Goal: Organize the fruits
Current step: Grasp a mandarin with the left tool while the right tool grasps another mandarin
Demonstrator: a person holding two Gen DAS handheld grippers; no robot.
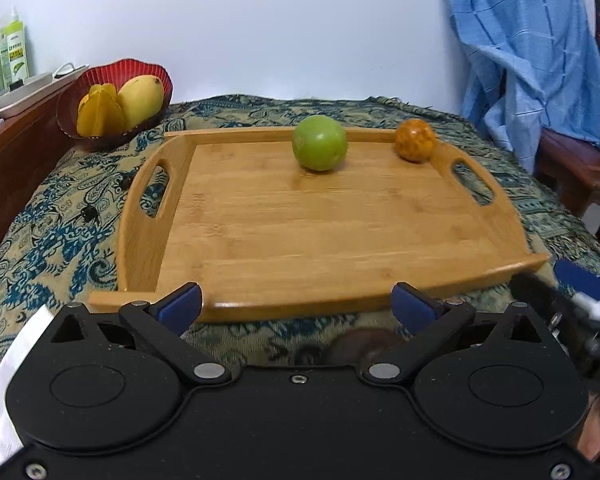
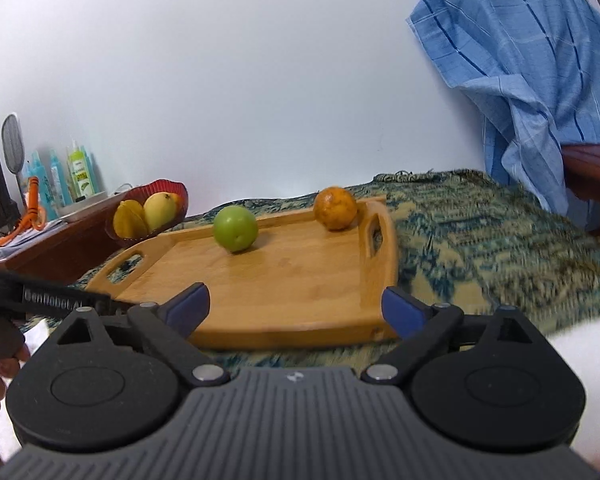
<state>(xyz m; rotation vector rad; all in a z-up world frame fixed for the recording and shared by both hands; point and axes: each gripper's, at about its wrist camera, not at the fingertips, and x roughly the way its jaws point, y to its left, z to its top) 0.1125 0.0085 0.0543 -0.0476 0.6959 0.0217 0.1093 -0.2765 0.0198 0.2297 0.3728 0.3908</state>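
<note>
A wooden tray (image 1: 320, 236) (image 2: 300, 292) with cut-out handles lies on a patterned cloth. On its far side rest a green round fruit (image 1: 319, 143) (image 2: 235, 228) and, in the far right corner, an orange fruit (image 1: 415, 140) (image 2: 335, 208). A red bowl (image 1: 112, 96) (image 2: 156, 208) beyond the tray's left end holds a yellow mango (image 1: 142, 96) (image 2: 161, 210) and a starfruit (image 1: 100, 112) (image 2: 130, 220). My left gripper (image 1: 298, 306) hovers open at the tray's near edge, nothing between its blue pads. My right gripper (image 2: 296, 306) is open too, near the tray's near right corner, empty.
A blue checked cloth (image 1: 528, 52) (image 2: 540, 72) hangs over a wooden chair (image 1: 576, 168) at the right. A wooden ledge (image 1: 12, 148) at the left carries bottles (image 2: 66, 178) and a white tray (image 1: 24, 92). The right gripper's body (image 1: 580, 300) shows at the left view's right edge.
</note>
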